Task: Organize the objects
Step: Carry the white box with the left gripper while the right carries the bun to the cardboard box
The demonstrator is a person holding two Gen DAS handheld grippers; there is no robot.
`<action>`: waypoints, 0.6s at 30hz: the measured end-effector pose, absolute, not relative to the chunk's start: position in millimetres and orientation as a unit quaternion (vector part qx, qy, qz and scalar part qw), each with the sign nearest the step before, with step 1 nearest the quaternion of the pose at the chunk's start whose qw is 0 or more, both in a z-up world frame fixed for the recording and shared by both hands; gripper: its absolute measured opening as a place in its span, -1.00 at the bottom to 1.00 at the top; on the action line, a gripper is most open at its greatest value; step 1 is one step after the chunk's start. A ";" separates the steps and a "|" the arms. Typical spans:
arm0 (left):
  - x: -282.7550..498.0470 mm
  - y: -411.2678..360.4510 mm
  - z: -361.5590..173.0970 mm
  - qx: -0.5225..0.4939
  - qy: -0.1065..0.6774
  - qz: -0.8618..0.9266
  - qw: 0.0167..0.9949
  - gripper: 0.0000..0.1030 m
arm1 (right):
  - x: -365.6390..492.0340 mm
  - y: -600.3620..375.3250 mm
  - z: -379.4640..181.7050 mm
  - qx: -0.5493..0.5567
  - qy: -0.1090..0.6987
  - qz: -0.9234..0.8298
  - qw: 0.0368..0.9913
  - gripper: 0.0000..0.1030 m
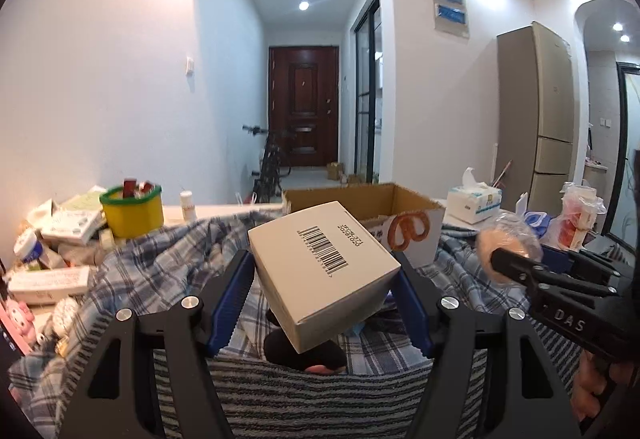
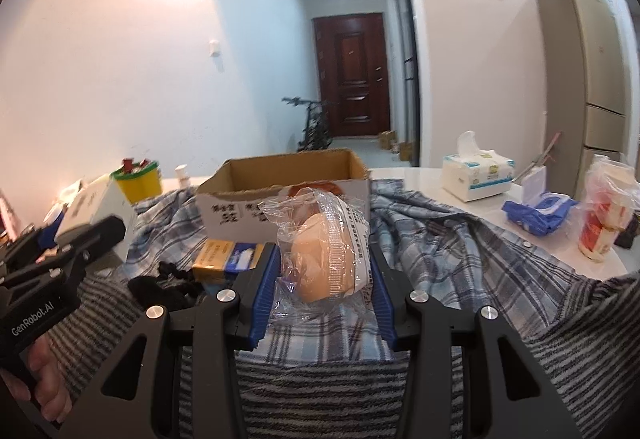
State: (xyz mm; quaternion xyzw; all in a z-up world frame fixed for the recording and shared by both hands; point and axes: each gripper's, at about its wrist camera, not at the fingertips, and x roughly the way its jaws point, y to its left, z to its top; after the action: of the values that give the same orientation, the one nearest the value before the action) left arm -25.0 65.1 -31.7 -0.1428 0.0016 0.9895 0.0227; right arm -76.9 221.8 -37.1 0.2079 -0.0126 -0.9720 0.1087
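A white box with a barcode (image 1: 324, 271) hangs tilted above the cloth, and my left gripper (image 1: 322, 275) is shut on its sides with the blue pads. My right gripper (image 2: 322, 263) is shut on a bun in a clear plastic bag (image 2: 320, 259). In the left wrist view the right gripper (image 1: 528, 257) shows at the right edge with the bagged bun (image 1: 506, 239) at its tip. The white box (image 2: 100, 207) also appears at the left of the right wrist view. An open cardboard box (image 1: 344, 199) (image 2: 288, 169) stands just beyond both grippers.
Plaid cloth (image 2: 440, 239) and striped cloth (image 1: 300, 391) cover the table. A yellow and blue carton (image 2: 228, 257) and a black fabric item (image 2: 168, 283) lie before the cardboard box. A yellow-green tub (image 1: 132, 213) and piled boxes sit left; a tissue pack (image 2: 476, 175), blue gloves (image 2: 536, 215) and bagged cups (image 2: 604, 215) sit right.
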 end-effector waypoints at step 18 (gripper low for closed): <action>-12.9 54.2 96.6 -0.083 -0.012 0.994 0.070 0.37 | -58.8 224.3 101.8 0.077 0.029 -0.989 0.126 -0.18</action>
State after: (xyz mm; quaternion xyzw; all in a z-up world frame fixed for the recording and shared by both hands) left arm -12.9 54.2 96.6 -0.0830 -0.0122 0.9940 0.0701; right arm -58.8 224.3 101.8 0.0767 0.0285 -0.9886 0.1261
